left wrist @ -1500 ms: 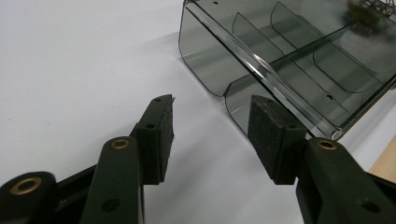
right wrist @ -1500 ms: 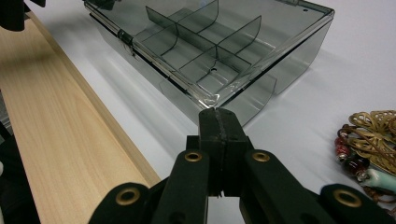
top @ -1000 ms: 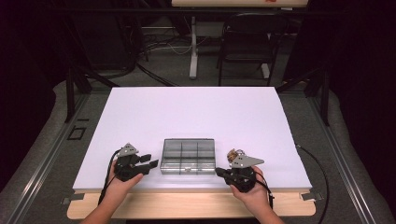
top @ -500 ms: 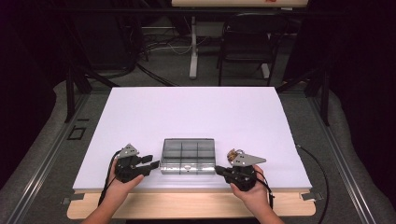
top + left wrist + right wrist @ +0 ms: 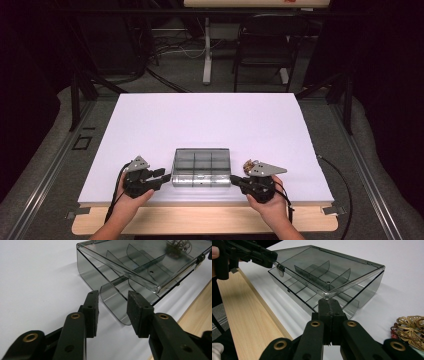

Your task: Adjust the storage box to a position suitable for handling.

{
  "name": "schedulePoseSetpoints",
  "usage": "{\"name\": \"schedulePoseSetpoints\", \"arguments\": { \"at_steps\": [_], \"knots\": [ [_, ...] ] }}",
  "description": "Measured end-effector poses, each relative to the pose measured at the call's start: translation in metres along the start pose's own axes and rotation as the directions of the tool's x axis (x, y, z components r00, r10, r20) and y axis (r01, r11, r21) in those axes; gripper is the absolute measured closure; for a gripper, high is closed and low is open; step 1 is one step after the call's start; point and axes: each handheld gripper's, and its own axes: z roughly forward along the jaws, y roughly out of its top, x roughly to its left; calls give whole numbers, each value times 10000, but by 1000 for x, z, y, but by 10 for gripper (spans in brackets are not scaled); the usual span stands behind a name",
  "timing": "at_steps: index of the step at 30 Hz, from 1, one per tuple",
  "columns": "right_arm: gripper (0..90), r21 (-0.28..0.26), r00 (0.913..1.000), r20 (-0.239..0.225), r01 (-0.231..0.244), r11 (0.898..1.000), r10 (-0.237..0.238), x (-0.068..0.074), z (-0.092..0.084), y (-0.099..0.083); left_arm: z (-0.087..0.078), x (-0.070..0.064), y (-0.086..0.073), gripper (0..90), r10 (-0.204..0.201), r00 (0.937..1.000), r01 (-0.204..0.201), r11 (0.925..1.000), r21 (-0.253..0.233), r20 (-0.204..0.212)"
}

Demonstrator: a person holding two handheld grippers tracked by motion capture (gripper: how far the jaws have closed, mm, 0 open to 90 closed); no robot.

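Currently the work centres on a smoky clear plastic box (image 5: 201, 167) with inner dividers, sitting near the front edge of the white table (image 5: 210, 120), between the two hands. Left gripper (image 5: 161, 176) sits at the box's left end; its jaws have just been closing and, in the left gripper view, stand parted on either side of a rounded wall of the box (image 5: 117, 306), pads not yet pressing on it. Right gripper (image 5: 234, 179) is at the right end, jaws clenched together with nothing between them, tips touching or just under the lid's corner (image 5: 325, 295). Lid (image 5: 322, 270) looks slightly lifted along the near edge in both gripper views, a gap showing above the tray. Judgement: the step in hand is opening the box, left side steadying the base, right side prying the lid. Next move likely calls for the left jaws to finish pinching the wall firmly, then the right tip to push the lid upward without dragging the box. A brass filigree ornament (image 5: 410, 327) lies on the table beside the right gripper, apart from the box.
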Motion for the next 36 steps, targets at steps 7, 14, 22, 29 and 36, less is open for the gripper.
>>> {"name": "schedulePoseSetpoints", "arguments": {
  "at_steps": [7,14,22,29,36],
  "knots": [
    [900,-95,10000,-12,-24,10000,24,0,1,1,-5,-10,2,714,244,9996,-244,9997,-39,164],
    [897,-126,10000,11,-22,9999,22,-1,1,1,-6,-21,5,798,753,9967,-753,9972,9,292],
    [889,-117,10000,27,-27,9999,27,-1,1,1,-8,-24,6,850,793,9962,-793,9969,-12,368],
    [877,-182,9999,59,-103,9998,104,-3,0,0,-9,-24,7,856,754,9966,-754,9972,-18,334],
    [861,-120,9998,200,28,9999,-25,-2,-2,1,-10,-25,8,850,726,9970,-724,9973,-93,260]
  ]
}}
